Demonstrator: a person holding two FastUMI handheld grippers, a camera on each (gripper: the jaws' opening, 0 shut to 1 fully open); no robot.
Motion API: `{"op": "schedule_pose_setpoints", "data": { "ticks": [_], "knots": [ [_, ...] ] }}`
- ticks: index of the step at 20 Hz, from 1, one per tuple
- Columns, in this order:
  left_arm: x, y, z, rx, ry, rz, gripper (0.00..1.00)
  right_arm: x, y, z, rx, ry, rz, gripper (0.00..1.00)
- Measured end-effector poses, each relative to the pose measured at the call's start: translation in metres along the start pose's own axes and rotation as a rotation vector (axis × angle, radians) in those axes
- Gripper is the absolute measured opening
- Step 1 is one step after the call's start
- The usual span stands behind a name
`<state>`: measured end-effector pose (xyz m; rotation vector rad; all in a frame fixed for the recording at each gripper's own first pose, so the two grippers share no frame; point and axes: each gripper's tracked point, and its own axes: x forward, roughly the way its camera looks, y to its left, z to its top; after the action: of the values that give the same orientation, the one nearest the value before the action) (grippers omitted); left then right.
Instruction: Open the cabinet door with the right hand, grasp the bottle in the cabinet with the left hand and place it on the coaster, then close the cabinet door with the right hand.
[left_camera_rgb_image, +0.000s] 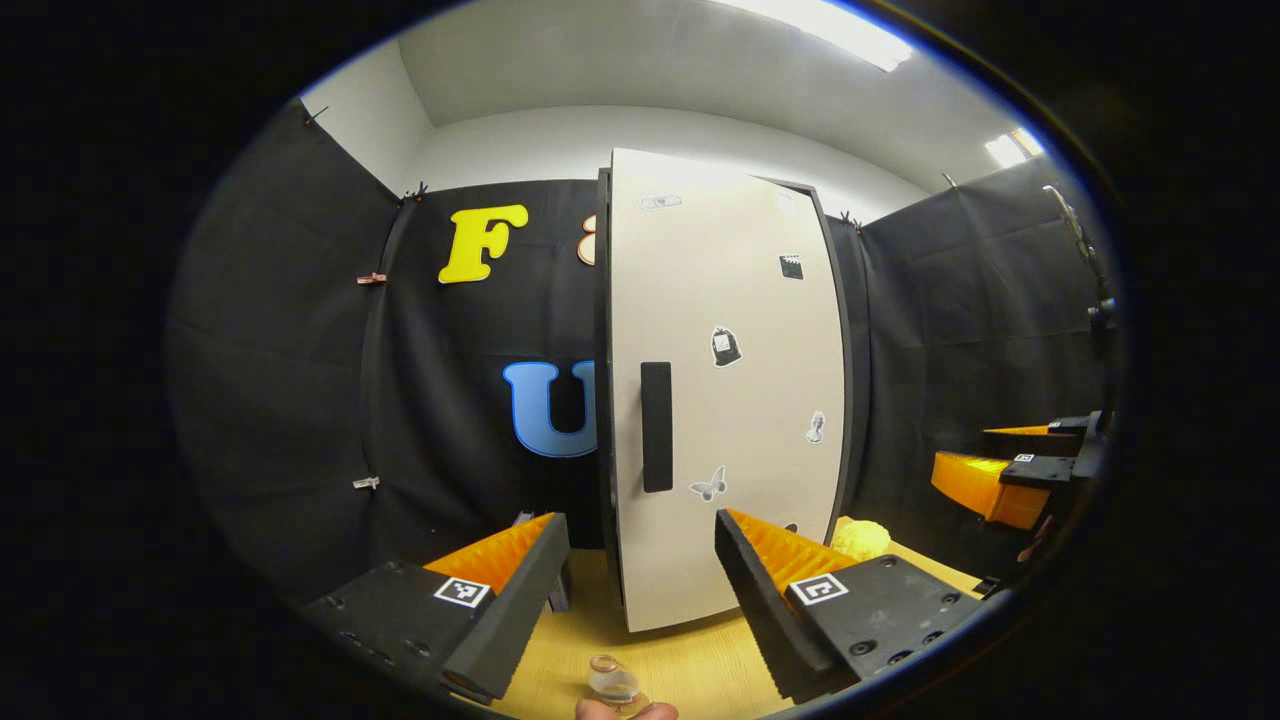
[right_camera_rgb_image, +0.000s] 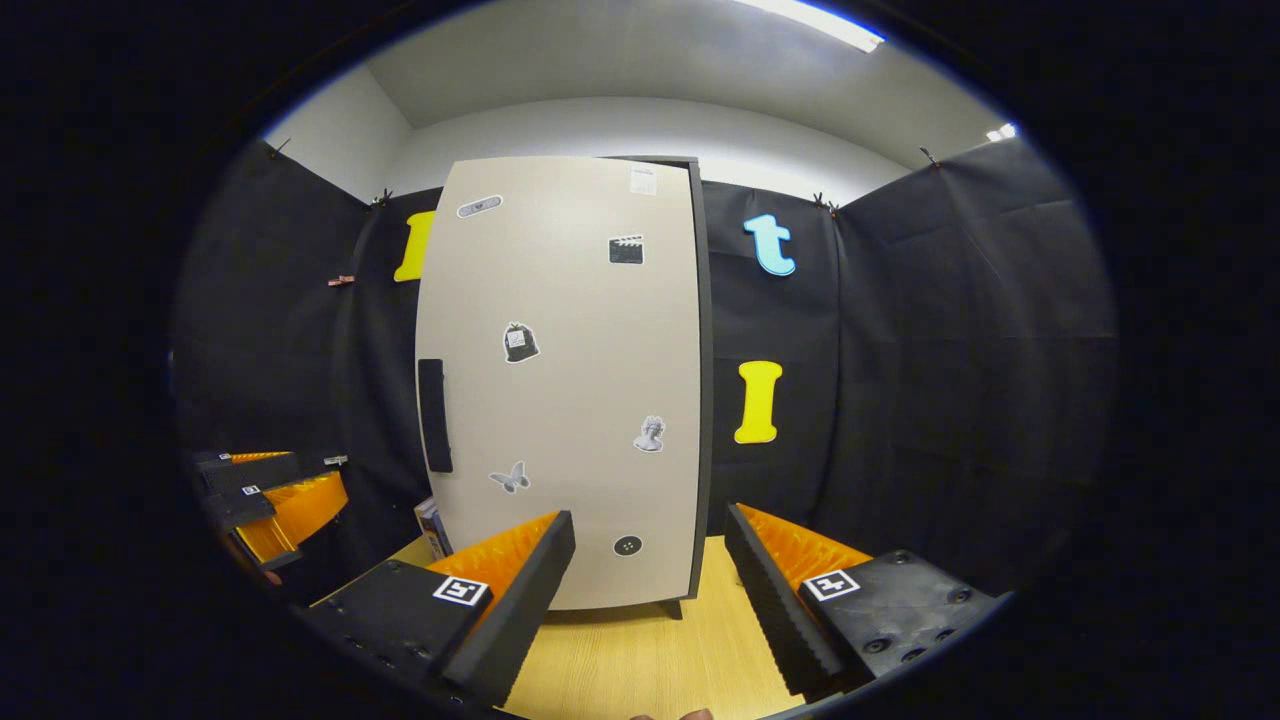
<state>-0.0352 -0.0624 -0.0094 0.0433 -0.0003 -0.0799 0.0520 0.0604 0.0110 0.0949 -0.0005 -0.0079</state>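
Bottle (left_camera_rgb_image: 613, 683) below open left gripper (left_camera_rgb_image: 640, 575)

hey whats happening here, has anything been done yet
A person holds a gripper in each hand in front of a pale cabinet door, which is shut. The left gripper and right gripper both hang open, short of the door, holding nothing. The dark handle is untouched. A small glass item sits on the wooden table.
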Motion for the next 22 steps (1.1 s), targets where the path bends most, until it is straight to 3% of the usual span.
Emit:
{"op": "schedule_pose_setpoints", "data": {
  "ticks": [22],
  "knots": [
    [0.0058, -0.0077, -0.0014, 0.006, 0.006, -0.006, 0.93, 0.0038, -0.0079, 0.0012, 0.026, -0.007, 0.003, 0.98]
  ]
}}
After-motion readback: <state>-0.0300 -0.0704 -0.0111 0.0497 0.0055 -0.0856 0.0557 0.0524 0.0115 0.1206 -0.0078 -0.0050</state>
